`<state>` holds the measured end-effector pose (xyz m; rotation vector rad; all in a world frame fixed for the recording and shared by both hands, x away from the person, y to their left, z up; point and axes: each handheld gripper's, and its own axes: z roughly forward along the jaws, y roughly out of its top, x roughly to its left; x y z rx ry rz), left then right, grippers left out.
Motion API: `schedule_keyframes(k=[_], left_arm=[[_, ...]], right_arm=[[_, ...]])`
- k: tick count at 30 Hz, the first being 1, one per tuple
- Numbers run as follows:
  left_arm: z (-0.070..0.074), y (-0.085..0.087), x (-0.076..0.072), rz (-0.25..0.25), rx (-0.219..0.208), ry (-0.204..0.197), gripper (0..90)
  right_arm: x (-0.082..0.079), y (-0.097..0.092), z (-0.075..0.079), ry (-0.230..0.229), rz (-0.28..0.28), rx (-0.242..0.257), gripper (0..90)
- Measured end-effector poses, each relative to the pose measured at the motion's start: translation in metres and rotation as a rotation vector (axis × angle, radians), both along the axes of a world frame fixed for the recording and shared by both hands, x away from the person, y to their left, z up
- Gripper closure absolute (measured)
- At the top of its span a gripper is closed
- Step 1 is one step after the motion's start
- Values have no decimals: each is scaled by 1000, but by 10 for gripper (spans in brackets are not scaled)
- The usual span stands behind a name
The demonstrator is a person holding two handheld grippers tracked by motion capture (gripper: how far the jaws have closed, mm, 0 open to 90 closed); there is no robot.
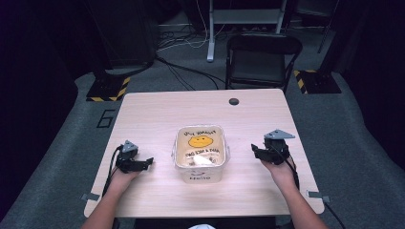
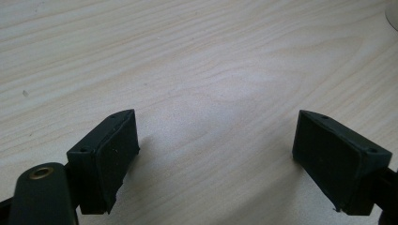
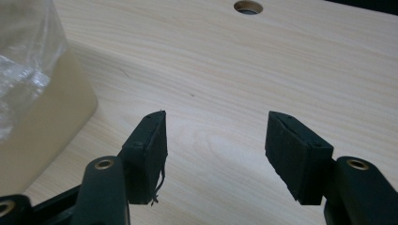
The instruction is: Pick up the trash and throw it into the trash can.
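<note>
1. Near the middle of the table (image 1: 157,107), closer to the person's edge, stands a cream tub (image 1: 200,153) lined with clear plastic, a yellow smiley face printed inside.
2. Left gripper (image 1: 143,164) rests near the left edge, its jaws wide apart over bare wood, nothing between them.
3. Right gripper (image 1: 255,151) sits near the right edge, jaws partly apart and empty, pointing toward the tub but apart from it.
4. A round cable hole (image 1: 233,101) lies near the far edge.

Black gripper (image 1: 149,162), grey triangular plate (image 1: 279,134)
</note>
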<state>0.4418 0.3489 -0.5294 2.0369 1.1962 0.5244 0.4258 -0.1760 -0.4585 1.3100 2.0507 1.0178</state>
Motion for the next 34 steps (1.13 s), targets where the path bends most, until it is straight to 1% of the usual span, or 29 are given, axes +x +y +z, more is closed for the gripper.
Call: schedule_keyframes(k=[1,2,7,12,14,18,19,22,24,27,31,32,34], left_arm=[[0,0,0,-1,0,2,148],[0,0,0,0,-1,1,148],[0,0,0,0,0,0,148],[0,0,0,-1,-1,1,148],[0,0,0,0,0,0,148],[0,0,0,0,0,0,148],[0,0,0,1,-1,2,148],[0,0,0,1,0,0,147],[0,0,0,2,-2,1,148],[0,0,0,3,-3,3,148],[0,0,0,2,-3,3,148],[0,0,0,2,-2,1,148],[0,0,0,3,-3,2,147]], right_arm=[[0,-2,-5,6,-10,-4,384],[0,-2,-5,6,-10,-4,384],[0,-8,-15,20,-34,-5,382],[-1,-12,-22,31,-47,-21,381],[0,-13,-26,35,-59,-20,380],[1,-17,-35,64,-85,-38,346],[0,-18,-37,71,-90,-29,345],[0,-19,-43,83,-101,-30,333],[1,-19,-45,86,-86,-34,302],[4,-18,-49,107,-72,-34,235],[3,-14,-51,101,-73,-79,169],[4,-14,-52,93,-72,-101,147],[4,-13,-53,92,-75,-115,144]])
